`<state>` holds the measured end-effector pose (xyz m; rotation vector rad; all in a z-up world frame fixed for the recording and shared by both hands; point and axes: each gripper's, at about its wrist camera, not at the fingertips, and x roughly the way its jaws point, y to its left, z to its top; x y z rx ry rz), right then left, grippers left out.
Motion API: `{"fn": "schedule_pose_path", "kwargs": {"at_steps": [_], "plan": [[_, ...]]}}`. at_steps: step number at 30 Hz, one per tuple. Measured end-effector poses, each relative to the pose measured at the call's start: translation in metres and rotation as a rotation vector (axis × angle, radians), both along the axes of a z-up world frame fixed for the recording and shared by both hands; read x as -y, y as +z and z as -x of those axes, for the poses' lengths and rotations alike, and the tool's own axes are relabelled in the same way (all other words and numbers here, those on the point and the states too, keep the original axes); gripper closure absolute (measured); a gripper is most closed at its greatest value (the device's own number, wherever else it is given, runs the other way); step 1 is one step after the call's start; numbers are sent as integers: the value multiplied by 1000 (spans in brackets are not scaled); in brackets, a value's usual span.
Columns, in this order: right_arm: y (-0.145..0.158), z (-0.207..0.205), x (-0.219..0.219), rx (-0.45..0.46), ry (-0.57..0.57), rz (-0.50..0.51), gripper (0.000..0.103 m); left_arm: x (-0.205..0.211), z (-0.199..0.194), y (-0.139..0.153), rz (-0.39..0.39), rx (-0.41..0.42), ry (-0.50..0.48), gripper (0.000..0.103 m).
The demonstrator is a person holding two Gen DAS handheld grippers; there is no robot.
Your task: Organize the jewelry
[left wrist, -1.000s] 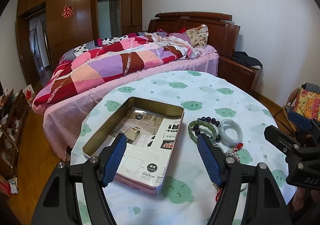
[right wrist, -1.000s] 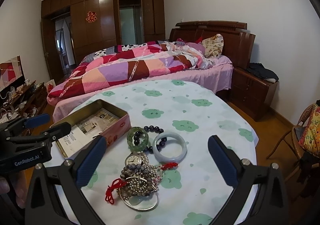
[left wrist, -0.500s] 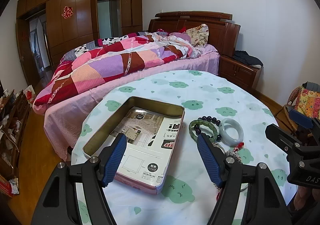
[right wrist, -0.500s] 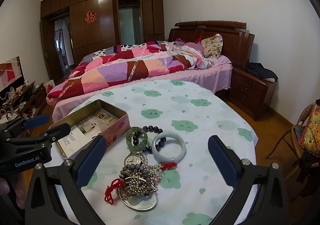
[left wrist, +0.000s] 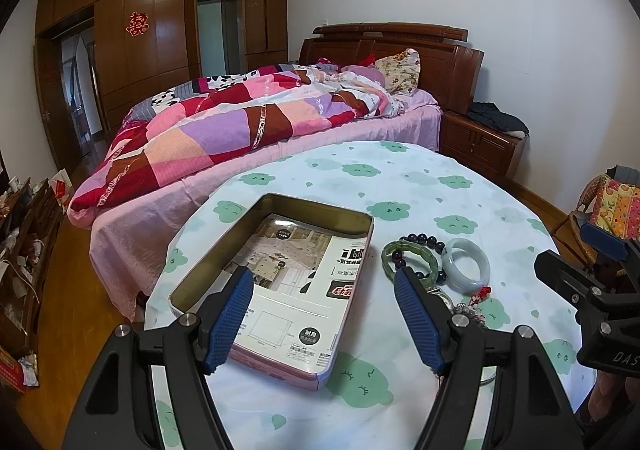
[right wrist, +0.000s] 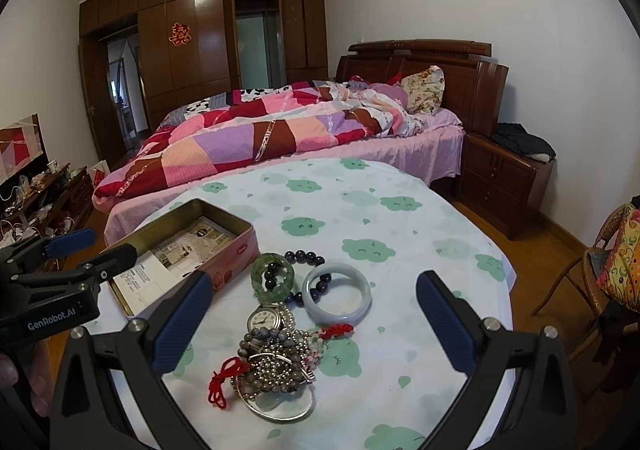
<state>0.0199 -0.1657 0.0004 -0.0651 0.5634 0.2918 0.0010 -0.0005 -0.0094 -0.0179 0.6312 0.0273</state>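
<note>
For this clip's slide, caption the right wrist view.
Open right claw hovers over tangled jewelry pile, wristwatch and pale jade bangle beside an open tin box.

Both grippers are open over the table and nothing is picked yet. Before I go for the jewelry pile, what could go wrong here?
1. The tangled heap of beaded strands and red cord lies over a silver bangle and touches the round-faced wristwatch; lifting one piece may drag others.
2. The pale jade bangle is smooth and rigid, so it may slip from the right gripper.
3. The open rectangular pink tin sits under the left gripper, which could bump it.
</note>
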Motion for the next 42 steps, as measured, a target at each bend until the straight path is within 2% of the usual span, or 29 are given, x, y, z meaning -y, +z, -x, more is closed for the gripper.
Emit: {"fn": "schedule_pose_path", "kwargs": {"at_steps": [22,27,29,34,38,42], "plan": [[-1,-1,0,-2,-1,2,0,-6,-1,0,-2,-3,6,30],[-3,-3,2,-5,6,7,0,-12,-3,-8,-9,-18,11,30],[-9,-7,7,-18,-4,17,2,-12,-6,-16,-13,-39,15,30],[-41,-22,29,-109,-13,16,21,-3,-10,-28,-10,-62,-8,30],[-59,-26,45,-170,-30,30,24,13,-13,-35,-1,-70,-79,30],[-59,-22,51,-173,-23,35,24,35,-16,-42,-23,-93,-148,30]]}}
